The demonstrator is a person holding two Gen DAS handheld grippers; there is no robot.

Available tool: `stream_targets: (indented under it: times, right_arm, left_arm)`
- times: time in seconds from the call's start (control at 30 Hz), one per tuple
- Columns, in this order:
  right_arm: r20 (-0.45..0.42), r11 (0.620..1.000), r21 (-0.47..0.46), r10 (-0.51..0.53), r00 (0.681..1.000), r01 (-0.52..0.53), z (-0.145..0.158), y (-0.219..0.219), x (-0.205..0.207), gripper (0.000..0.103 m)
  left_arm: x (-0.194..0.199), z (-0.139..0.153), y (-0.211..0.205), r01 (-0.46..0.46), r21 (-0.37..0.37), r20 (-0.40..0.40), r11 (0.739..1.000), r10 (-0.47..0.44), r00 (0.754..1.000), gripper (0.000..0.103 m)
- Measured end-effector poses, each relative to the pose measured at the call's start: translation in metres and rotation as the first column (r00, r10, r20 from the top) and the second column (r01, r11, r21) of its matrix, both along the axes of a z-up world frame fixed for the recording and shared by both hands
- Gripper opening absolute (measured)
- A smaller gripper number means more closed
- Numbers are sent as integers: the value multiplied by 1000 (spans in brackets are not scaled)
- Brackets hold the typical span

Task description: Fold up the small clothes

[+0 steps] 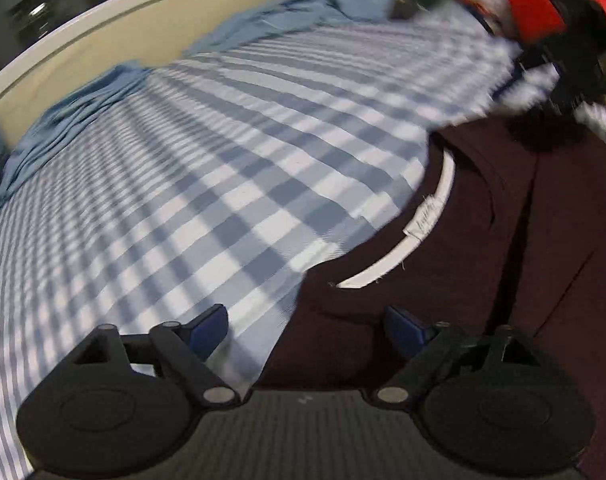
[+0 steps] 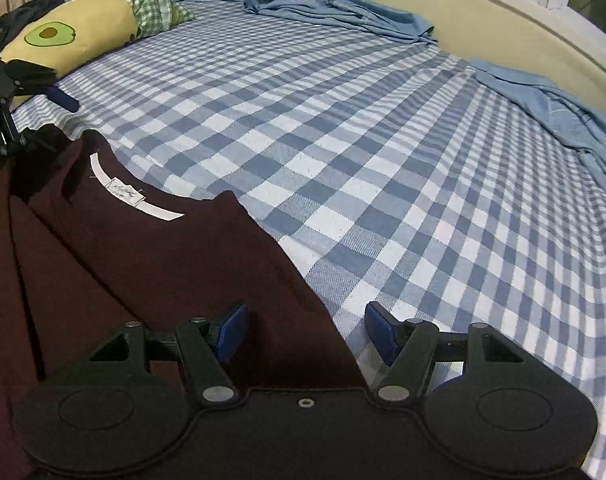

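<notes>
Work surface is a bed with a blue-and-white checked sheet point(image 2: 343, 160), cream curved bed frame point(image 2: 503, 20) around the far side, dim room behind it. Nearest in: right gripper point(image 2: 307, 334) hovers low over the near edge of a maroon t-shirt point(image 2: 163, 264), jaws spread wide, nothing between them; left blue pad sits over the shirt, right pad over bare sheet. Left gripper point(image 1: 305, 326) likewise has its jaws wide apart and empty, straddling the shirt's edge where it meets the sheet; that view is motion-blurred. The shirt lies flat, white neck tape with label point(image 2: 125, 192) facing up, and long creases on its left part look like a side or sleeve already turned in, so I'd judge the fold started but not finished: other side and the crosswise fold still to do; can't see the hem. Further out: crumpled light blue garments point(image 2: 563, 112) along the frame on the right and another light blue heap point(image 2: 303, 4) at the head end, all unfolded, so plenty left. Far left: avocado-print yellow pillow point(image 2: 71, 40) with a green gingham cloth point(image 2: 151, 0) on it. No baskets, bins or other containers in either view; no folded stack visible.
</notes>
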State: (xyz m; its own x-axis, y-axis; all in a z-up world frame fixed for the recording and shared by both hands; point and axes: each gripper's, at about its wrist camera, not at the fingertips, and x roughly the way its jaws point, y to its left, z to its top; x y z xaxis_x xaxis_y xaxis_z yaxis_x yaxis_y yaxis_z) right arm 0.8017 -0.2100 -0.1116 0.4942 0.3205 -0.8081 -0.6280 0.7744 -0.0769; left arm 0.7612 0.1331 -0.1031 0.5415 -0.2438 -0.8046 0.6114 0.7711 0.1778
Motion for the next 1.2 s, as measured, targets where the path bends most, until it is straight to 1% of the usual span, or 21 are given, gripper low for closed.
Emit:
stream_targets:
  times: [0.07, 0.13, 0.2, 0.23, 0.27, 0.3, 0.33, 0.37, 0.4, 0.43, 0.53, 0.67, 0.77, 0.8, 0.83, 0.87, 0.93, 0.97, 1.03, 1.13, 1.2]
  right_arm:
    - [-3, 1000, 21, 12, 1000, -12, -4, -1, 5, 66]
    - [-16, 999, 34, 25, 1000, -24, -9, -1, 9, 64]
    - [-41, 998, 51, 39, 998, -37, -15, -2, 13, 64]
    - [-62, 996, 70, 58, 996, -54, -19, -1, 15, 64]
    - [-80, 994, 88, 79, 994, -72, -22, 0, 15, 64]
    - [-94, 991, 100, 99, 991, -89, -25, 3, 15, 64]
    - [-85, 990, 102, 111, 990, -102, -26, 5, 13, 55]
    - [-77, 988, 99, 128, 989, -120, -26, 7, 11, 49]
    - [-78, 987, 100, 134, 988, -126, -26, 8, 11, 31]
    - [-79, 988, 107, 119, 990, -110, -23, 7, 12, 8]
    - [-82, 987, 136, 97, 992, -85, -14, 2, 16, 7]
    - [-33, 984, 163, 75, 997, -68, -1, 2, 10, 6]
    - [13, 976, 216, 18, 1000, -20, 10, -8, 1, 5]
    - [32, 976, 219, -16, 999, 9, 14, -11, -1, 1]
    - [49, 976, 217, -32, 998, 21, 17, -13, -3, 1]
    - [93, 978, 204, -73, 993, 53, 21, -17, -6, 1]
    - [69, 966, 246, -102, 992, 82, 25, -26, -1, 1]
    - [74, 968, 235, -112, 991, 92, 24, -27, 1, 1]
    - [69, 973, 201, -130, 989, 114, 17, -22, 6, 1]
    - [23, 980, 130, -158, 987, 153, -9, -13, 16, 1]
    - [-15, 977, 108, -186, 982, 186, -27, -11, 21, 4]
  left_arm:
    - [9, -11, -5, 32, 17, -34, 999, -31, 999, 84]
    - [20, -13, -1, 26, -34, -53, 999, -28, 998, 81]
    - [27, -14, 3, 38, -98, -101, 994, -48, 994, 71]
    - [27, -15, 2, 68, -119, -106, 991, -81, 991, 61]
    - [23, -15, -1, 105, -128, -97, 986, -118, 988, 54]
    - [19, -15, -3, 131, -115, -79, 985, -140, 987, 52]
    - [18, -15, -4, 142, -109, -74, 984, -150, 986, 46]
    - [17, -14, -2, 145, -113, -76, 983, -154, 985, 31]
    - [17, -12, 0, 147, -117, -75, 982, -156, 985, 24]
    - [16, -8, 3, 148, -122, -70, 981, -158, 985, 15]
    - [12, 2, 4, 154, -126, -28, 980, -159, 987, 13]
    - [5, 19, -4, 172, -107, 68, 979, -166, 984, 12]
    - [8, 38, -6, 146, -148, 132, 978, -127, 983, 12]
    - [11, 43, -6, 140, -163, 138, 977, -118, 983, 12]
    - [13, 44, -10, 135, -152, 148, 979, -113, 982, 12]
    - [15, 43, -15, 130, -133, 157, 982, -109, 982, 12]
    - [22, 34, -25, 107, -99, 167, 989, -89, 982, 12]
    - [27, 28, -26, 80, -100, 160, 992, -64, 985, 12]
    - [43, 7, -27, 6, -108, 106, 994, 6, 994, 12]
    - [52, -25, -31, -57, -67, 57, 996, 61, 996, 13]
    - [51, -28, -28, -113, -100, 76, 989, 120, 990, 25]
